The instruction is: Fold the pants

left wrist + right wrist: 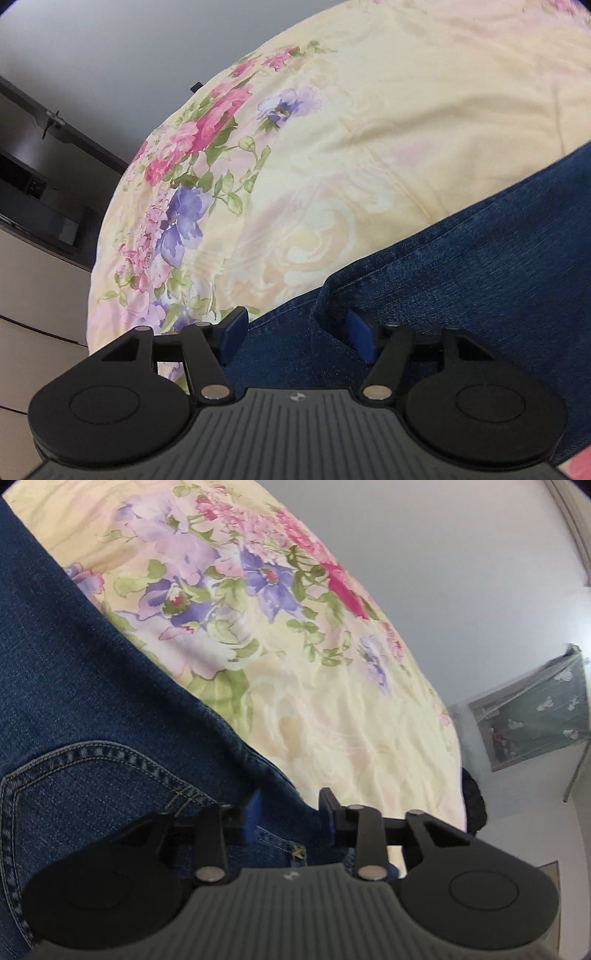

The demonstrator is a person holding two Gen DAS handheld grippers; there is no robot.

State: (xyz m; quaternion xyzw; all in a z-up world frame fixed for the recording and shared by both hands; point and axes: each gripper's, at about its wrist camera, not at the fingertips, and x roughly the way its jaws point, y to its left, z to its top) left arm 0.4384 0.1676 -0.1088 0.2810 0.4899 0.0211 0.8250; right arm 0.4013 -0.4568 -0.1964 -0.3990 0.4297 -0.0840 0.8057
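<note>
Two grippers work opposite edges of a pair of blue jeans (461, 266) spread on a bed covered by a floral bedspread (369, 129). The left gripper (297, 334) has its blue-padded fingers (360, 334) spread wide, with a fold or hem edge of the denim lying in the gap between them; neither pad looks pressed onto the cloth, so this reads as lining up for a pinch, not a hold. The right gripper (290, 812) is likewise spread, straddling the outer side edge of the jeans near the curved front pocket (92, 760) and a bar-tack stitch, which suggests it sits at the waist end. Working both ends at once makes sense for folding, since the garment can then be lifted or doubled over without twisting. Much is cut off: each view shows only a band of denim, so the legs, the waistband and how many layers are stacked cannot be made out. The right gripper's fingertips are partly hidden behind its own linkage, and whether they touch the cloth is unclear. A dark object (474, 805) beyond the bed's edge is too cropped to name.
</note>
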